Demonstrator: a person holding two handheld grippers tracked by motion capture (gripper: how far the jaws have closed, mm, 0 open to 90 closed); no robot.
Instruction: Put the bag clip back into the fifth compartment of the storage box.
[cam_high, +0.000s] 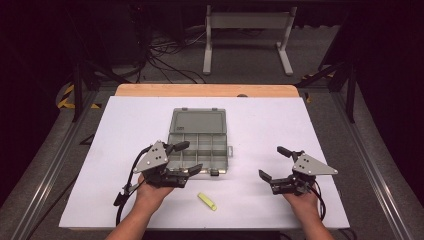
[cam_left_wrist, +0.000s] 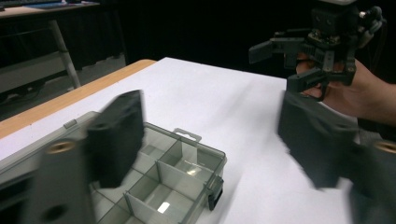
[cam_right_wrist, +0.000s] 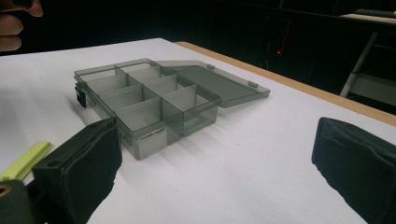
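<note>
A grey see-through compartment box (cam_high: 205, 147) lies mid-table with its lid (cam_high: 197, 121) folded flat behind it; the compartments look empty. My left gripper (cam_high: 189, 158) hovers at the box's near left corner, jaws apart and not pressing on anything. In the left gripper view the box (cam_left_wrist: 182, 163) sits low between the blurred jaws of that gripper (cam_left_wrist: 215, 140). My right gripper (cam_high: 274, 162) is held to the right of the box, open and empty. From the right gripper (cam_right_wrist: 219, 168) view the box (cam_right_wrist: 144, 98) is ahead to the left.
A small yellow-green strip (cam_high: 206, 201) lies on the white table top (cam_high: 260, 125) near the front edge, between the two hands; it also appears as the strip (cam_right_wrist: 25, 159) beside the right gripper's left jaw. A wooden edge (cam_high: 205, 90) borders the far side.
</note>
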